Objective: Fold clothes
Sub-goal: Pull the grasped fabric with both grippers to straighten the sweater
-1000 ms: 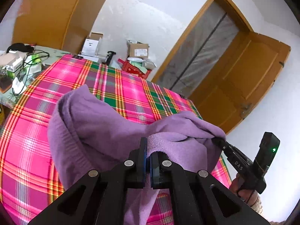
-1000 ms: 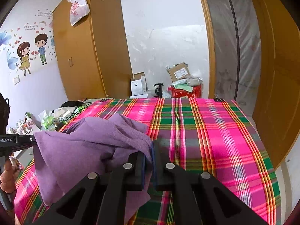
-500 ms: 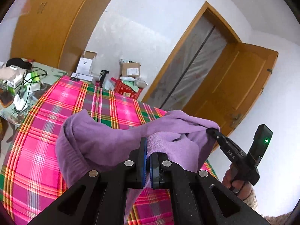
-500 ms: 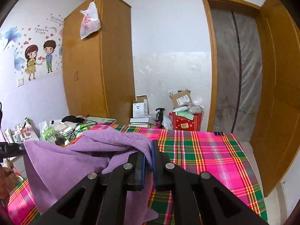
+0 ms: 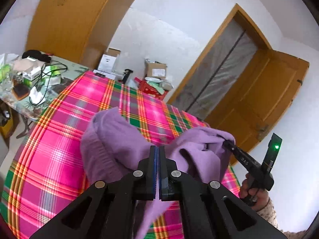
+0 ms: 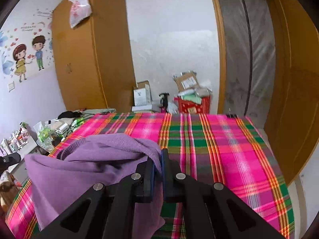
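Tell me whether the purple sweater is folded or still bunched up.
Bunched, not folded. The purple sweater hangs in loose heaps between the left gripper and right gripper, both clamped on its fabric above the plaid cloth.

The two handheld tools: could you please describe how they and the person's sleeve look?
Both are matte black, with angular arms, silver round pivot screws and blue-lined fingers. The right tool, seen from the left tool, bears white lettering, a pistol grip and a green light. The sleeve is beige and speckled.

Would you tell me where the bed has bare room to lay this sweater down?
The plaid bedspread lies bare from the purple sweater to the door-side edge and back to the far edge. The side table is crowded with boxes and cables.
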Tool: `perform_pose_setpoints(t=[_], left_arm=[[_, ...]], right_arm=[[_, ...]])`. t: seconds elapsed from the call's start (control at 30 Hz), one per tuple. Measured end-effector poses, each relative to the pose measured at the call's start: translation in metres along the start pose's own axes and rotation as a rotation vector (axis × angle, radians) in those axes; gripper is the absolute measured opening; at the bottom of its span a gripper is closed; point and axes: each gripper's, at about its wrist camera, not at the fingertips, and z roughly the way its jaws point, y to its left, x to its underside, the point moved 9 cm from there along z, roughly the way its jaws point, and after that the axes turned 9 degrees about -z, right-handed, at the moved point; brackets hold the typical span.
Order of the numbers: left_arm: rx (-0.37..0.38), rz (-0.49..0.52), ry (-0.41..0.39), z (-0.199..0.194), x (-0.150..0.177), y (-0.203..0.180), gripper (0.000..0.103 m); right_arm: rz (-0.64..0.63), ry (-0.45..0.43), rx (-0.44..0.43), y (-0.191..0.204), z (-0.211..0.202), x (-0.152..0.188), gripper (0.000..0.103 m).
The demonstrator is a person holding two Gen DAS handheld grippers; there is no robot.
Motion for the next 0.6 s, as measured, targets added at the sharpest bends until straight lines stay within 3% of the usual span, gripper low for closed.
perform_pose_setpoints(t=[0.17, 0.3, 0.43, 0.5, 0.6], left_arm=[[-0.018, -0.005, 0.028, 0.01, 0.001, 0.007, 0.001], [-0.04, -0.019, 0.064, 0.025, 0.002, 0.009, 0.019], [-0.043, -0.007, 0.088, 0.038, -0.003, 0.004, 0.02], [-0.056, 0.006, 0.095, 0.043, -0.006, 0.002, 0.028], [-0.057, 0.021, 0.118, 0.051, -0.003, -0.001, 0.029]], right_arm=[[0.028, 0.018, -0.01, -0.005, 0.006, 0.01, 0.006], [0.022, 0.024, -0.012, -0.003, 0.007, 0.014, 0.006], [0.037, 0.077, -0.04, -0.003, 0.011, 0.024, 0.01], [0.03, 0.071, -0.028, -0.005, 0.005, 0.028, 0.019], [0.013, 0.029, 0.009, -0.007, -0.013, 0.031, 0.032]])
